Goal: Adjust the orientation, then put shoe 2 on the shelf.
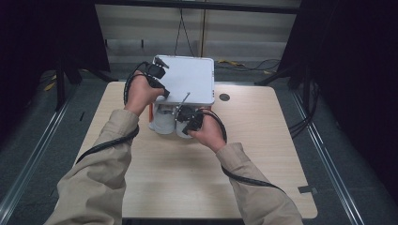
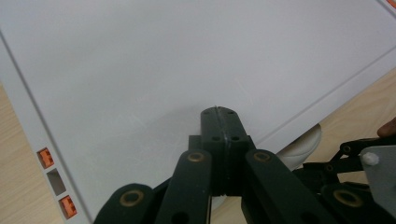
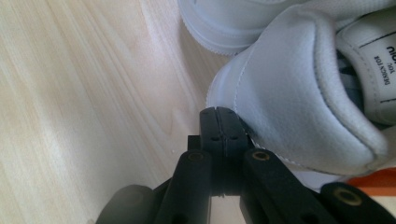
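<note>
Nearest the lens in the high view are your two sleeves, coming up from the bottom edge w/ a black cable trailing along each forearm.

Your left gripper (image 1: 157,77) sits just left of frame centre, up against the white box lid (image 1: 190,79). In the left gripper view its jaws are pressed together w/ nothing between them, tips resting on or just over the flat lid surface; can't tell which. The lid runs across most of that frame, its edge slanting down toward the lower right. Two orange tabs (image 2: 45,157) show along the box side at lower left.

Your right gripper (image 1: 187,119) is at frame centre, just below the lid's near edge, beside the white shoes (image 1: 164,123). In the right gripper view the jaws are together too, empty, tips touching or nearly touching the heel of the nearer white shoe (image 3: 289,93), which takes up the right half of that frame. A second white shoe (image 3: 219,23) lies at top centre, just beyond the first. An orange bit of the box (image 3: 373,179) shows at lower right.

The shoes sit on the light wood table (image 1: 263,154), partly under the lid. A thin metal rod (image 1: 183,101) crosses the lid's near edge, btw the two grippers.
</note>
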The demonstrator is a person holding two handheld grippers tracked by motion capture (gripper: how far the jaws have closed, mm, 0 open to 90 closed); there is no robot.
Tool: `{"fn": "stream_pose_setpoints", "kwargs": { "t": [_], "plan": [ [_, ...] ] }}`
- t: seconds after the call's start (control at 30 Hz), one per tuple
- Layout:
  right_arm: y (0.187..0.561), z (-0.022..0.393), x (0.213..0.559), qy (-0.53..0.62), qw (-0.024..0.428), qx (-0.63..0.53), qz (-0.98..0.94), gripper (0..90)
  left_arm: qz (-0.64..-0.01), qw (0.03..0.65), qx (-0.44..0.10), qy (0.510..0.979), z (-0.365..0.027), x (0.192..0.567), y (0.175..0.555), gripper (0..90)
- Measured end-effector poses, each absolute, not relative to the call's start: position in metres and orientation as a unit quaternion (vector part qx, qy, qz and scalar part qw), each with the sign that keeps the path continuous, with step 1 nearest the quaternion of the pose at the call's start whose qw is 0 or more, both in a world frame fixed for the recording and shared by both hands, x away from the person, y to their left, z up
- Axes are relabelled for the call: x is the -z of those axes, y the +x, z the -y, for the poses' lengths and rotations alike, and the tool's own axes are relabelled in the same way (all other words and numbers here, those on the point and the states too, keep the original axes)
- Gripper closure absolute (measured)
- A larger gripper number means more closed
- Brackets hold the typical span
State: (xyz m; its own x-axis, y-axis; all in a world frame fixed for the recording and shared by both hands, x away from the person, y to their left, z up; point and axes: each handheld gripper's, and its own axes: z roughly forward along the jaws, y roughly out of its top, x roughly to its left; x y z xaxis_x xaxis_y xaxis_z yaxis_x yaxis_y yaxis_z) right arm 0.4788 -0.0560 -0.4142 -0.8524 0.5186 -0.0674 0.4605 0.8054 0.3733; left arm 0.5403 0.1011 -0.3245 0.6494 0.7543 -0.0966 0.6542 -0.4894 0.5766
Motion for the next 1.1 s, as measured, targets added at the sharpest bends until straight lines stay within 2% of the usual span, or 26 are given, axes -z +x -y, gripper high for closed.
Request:
{"fn": "stream_pose_setpoints", "kwargs": {
  "t": [0.67,0.83,0.97,1.03,1.07,1.1],
  "plan": [
    [0.488,0.049,0.417,0.256,0.103,-0.163,-0.947,90.0,-0.41,0.303,-0.083,0.856,-0.104,0.326,0.54,90.0],
    [0.484,0.058,0.414,0.263,0.08,-0.189,-0.943,89.8,-0.413,0.307,-0.083,0.854,-0.104,0.325,0.54,90.0],
    [0.472,0.07,0.409,0.271,0.056,-0.205,-0.939,79.0,-0.412,0.309,-0.087,0.853,-0.106,0.325,0.539,88.3],
    [0.463,0.078,0.407,0.275,0.049,-0.204,-0.938,70.6,-0.41,0.314,-0.082,0.852,-0.108,0.323,0.535,74.1],
    [0.46,0.081,0.406,0.275,0.045,-0.207,-0.938,68.9,-0.41,0.313,-0.088,0.852,-0.11,0.322,0.532,74.1],
    [0.456,0.087,0.405,0.277,0.046,-0.212,-0.936,65.0,-0.405,0.309,-0.094,0.855,-0.111,0.321,0.529,69.9]
  ]
}}
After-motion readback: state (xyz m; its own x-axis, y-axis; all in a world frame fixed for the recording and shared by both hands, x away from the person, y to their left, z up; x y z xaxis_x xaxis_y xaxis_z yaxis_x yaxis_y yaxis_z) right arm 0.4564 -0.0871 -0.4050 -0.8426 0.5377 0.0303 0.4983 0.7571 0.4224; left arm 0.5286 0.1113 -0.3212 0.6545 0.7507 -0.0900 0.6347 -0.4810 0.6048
